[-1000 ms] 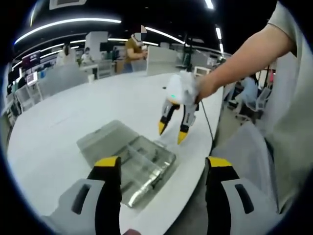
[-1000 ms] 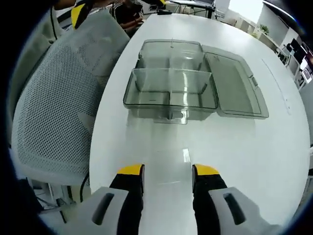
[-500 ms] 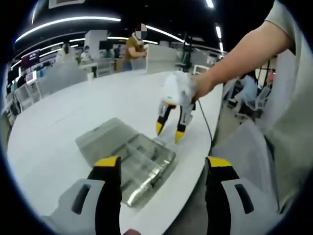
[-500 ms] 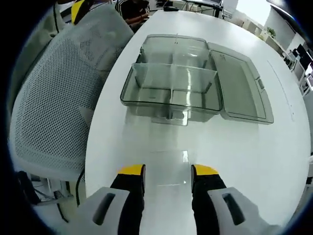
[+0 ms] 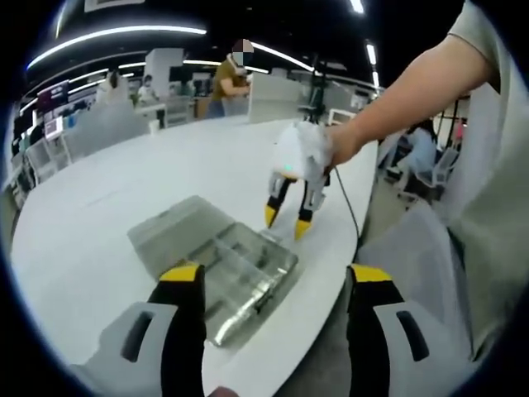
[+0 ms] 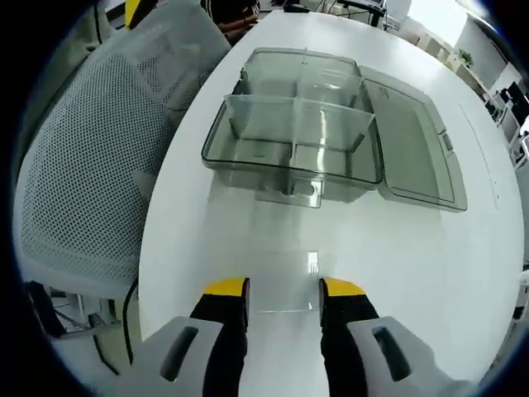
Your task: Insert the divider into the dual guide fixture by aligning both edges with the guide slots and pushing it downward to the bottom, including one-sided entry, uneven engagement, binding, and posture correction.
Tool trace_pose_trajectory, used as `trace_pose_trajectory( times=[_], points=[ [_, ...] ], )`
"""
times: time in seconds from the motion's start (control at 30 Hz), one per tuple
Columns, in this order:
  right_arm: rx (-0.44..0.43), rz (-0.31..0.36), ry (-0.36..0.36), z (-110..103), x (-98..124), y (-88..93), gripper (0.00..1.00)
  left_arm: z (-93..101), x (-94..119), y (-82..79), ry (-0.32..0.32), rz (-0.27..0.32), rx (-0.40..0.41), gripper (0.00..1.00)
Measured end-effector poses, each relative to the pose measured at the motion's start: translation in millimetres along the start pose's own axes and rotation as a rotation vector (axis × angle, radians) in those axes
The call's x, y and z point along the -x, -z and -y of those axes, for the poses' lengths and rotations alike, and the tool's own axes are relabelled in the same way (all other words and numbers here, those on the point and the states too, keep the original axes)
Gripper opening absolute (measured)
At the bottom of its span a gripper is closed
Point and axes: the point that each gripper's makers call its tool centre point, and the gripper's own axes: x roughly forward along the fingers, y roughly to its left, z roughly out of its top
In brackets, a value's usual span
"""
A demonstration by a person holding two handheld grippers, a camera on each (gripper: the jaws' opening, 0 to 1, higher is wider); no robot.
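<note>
A big white round-edged table (image 5: 124, 190) stands in a wide office. Long bright light strips (image 5: 116, 35) glow on the dark ceiling. A grey mesh chair (image 6: 83, 174) sits beside the table. More desks (image 5: 50, 136) stand far back.

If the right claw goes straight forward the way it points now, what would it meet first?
Probably the bare white table, since the right claw points down at it. Continuing along the surface, it would reach the near wall of the clear plastic box. Depth is hard to judge here.
</note>
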Motion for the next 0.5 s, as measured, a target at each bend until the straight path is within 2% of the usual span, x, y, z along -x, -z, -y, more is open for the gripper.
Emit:
trace_pose_trajectory(
  times=[0.27,0.5],
  points=[
    [0.012,-0.003,-0.003,-0.2,-0.6,-0.1,0.28,-0.6,0.3,0.4,-0.003,0.002,0.004,0.67],
    [-0.049,0.013,-0.008,-1.9,-0.1,-3.5,0.28,-0.1,0.7,0.5,-0.005,0.002,0.005,0.67]
  ],
)
